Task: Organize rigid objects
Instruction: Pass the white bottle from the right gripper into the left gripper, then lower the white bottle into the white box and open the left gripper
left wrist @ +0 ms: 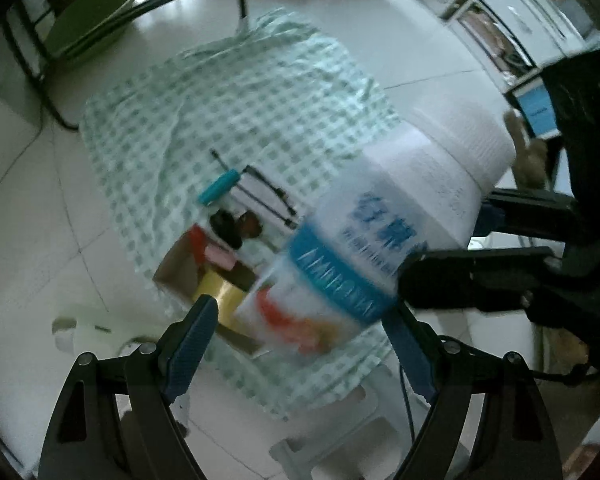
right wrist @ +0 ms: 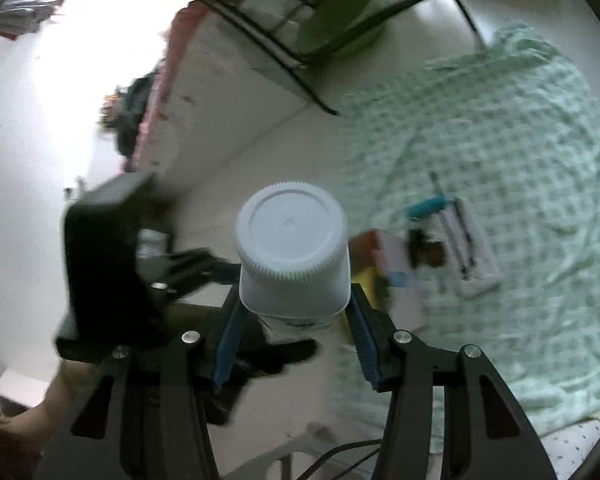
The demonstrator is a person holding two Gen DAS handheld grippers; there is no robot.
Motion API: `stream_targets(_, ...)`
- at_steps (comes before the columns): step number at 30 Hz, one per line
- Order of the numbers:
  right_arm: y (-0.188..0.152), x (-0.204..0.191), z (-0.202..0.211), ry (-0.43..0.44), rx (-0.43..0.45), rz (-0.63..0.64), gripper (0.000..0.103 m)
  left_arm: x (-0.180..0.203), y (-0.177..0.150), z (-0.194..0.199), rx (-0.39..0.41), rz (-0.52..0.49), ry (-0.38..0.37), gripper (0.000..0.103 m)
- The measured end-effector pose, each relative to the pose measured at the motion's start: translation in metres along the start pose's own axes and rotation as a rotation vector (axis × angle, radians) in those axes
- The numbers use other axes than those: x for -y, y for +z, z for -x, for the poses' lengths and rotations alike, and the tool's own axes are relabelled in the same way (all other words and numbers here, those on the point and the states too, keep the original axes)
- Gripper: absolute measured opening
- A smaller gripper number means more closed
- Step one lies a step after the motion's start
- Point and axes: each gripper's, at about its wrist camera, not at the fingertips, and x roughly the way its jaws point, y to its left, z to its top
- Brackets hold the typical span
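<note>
A white bottle [left wrist: 384,240] with a blue-banded label and a ribbed white cap [right wrist: 292,232] is clamped between the blue pads of my right gripper [right wrist: 296,296]. It hangs tilted above the cloth. In the left wrist view the right gripper [left wrist: 452,236] reaches in from the right. My left gripper [left wrist: 302,308] stands open and empty, its fingers on either side of the bottle's base but farther back. Below lies an open cardboard box [left wrist: 180,276] [right wrist: 380,252] that holds red, pink, gold and black items. A blue-handled screwdriver [left wrist: 218,188] [right wrist: 426,206] lies beside it.
A green-checked cloth [left wrist: 240,100] [right wrist: 500,120] covers the table. A white tray of pens [left wrist: 268,196] [right wrist: 468,248] lies by the box. A chair with a green cushion [left wrist: 92,20] [right wrist: 340,20] stands behind, and a lit screen [left wrist: 538,112] at the right. White tiled floor surrounds.
</note>
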Motion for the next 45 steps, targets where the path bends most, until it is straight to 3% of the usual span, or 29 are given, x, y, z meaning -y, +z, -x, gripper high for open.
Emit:
stream_targets(3, 0.000, -0.013, 0.001, 0.038, 0.004, 0.023, 0.052, 0.007, -0.010, 0.007, 0.062, -0.056, 0.057, 0.083)
stream_targets(5, 0.000, -0.017, 0.000, 0.048, 0.004, 0.024, 0.052, 0.006, -0.016, 0.011, 0.092, -0.060, 0.075, 0.064)
stream_targets(7, 0.000, -0.018, -0.003, 0.052, 0.006, 0.020, 0.052, 0.002, -0.021, 0.011, 0.099, -0.037, 0.043, 0.060)
stream_targets(10, 0.002, -0.016, -0.013, 0.044, -0.018, 0.010, 0.052, -0.006, -0.030, 0.007, 0.073, 0.008, -0.001, 0.056)
stream_targets(14, 0.000, 0.001, -0.024, -0.025, -0.021, -0.064, 0.052, -0.034, -0.042, -0.008, 0.011, 0.130, 0.039, 0.049)
stream_targets(16, -0.002, 0.013, -0.028, -0.050, -0.030, -0.105, 0.052, -0.056, -0.048, -0.013, -0.013, 0.220, 0.029, 0.049)
stream_targets(21, -0.006, 0.032, -0.033, -0.118, -0.050, -0.155, 0.052, -0.090, -0.054, -0.024, -0.059, 0.315, 0.068, 0.048)
stream_targets(26, -0.010, 0.042, -0.031, -0.141, -0.062, -0.197, 0.052, -0.095, -0.037, -0.039, -0.109, 0.382, 0.084, 0.048)
stream_targets(35, -0.019, 0.059, -0.019, -0.188, -0.057, -0.242, 0.052, -0.100, -0.005, -0.043, -0.083, 0.469, 0.129, 0.048)
stream_targets(40, -0.023, 0.065, -0.011, -0.222, -0.057, -0.254, 0.052, -0.100, 0.002, -0.060, -0.130, 0.506, 0.140, 0.048)
stream_targets(45, -0.024, 0.068, -0.006, -0.251, -0.065, -0.267, 0.052, -0.114, 0.002, -0.091, -0.163, 0.645, 0.156, 0.048)
